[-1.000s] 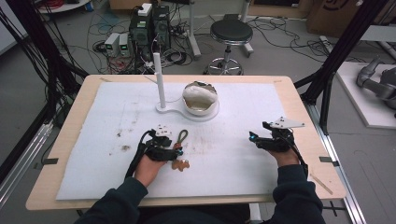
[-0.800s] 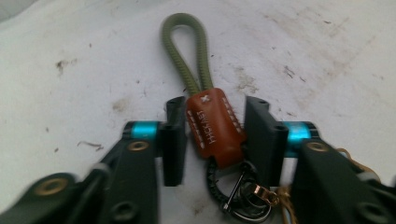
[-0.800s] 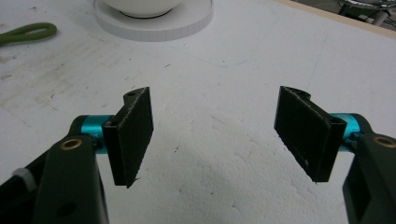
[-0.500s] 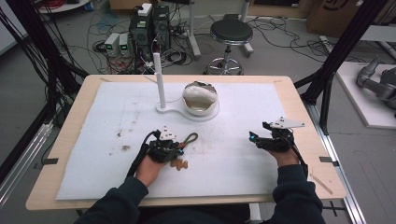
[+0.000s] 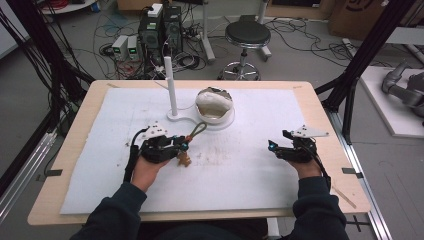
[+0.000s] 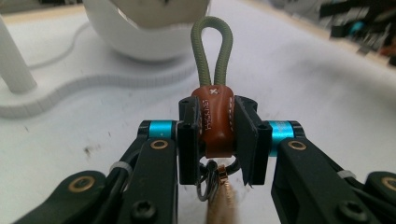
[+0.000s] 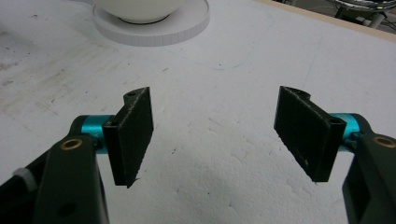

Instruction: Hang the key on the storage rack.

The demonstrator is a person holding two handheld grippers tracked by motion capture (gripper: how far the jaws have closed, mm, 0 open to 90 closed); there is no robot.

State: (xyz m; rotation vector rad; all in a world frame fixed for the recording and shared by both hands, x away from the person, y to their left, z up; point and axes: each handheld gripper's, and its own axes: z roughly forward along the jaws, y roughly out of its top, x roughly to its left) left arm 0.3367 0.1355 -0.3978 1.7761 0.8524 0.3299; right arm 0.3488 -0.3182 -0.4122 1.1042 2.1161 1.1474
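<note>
Left gripper [image 6: 217,135] jaws, just closed, clamp brown leather keychain [image 6: 215,119]; green cord loop [image 6: 212,51] points ahead toward white post [image 5: 170,85]; right gripper [image 7: 219,133] jaws open, empty, well apart

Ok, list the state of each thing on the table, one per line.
Left tool: shut on the keychain, jaws just closed.
Keychain: clamped by its brown leather tab, green cord loop pointing away from the tool, ring hanging below.
Right tool: open, nothing between its jaws.
Bowl: upright on the white stand.
</note>
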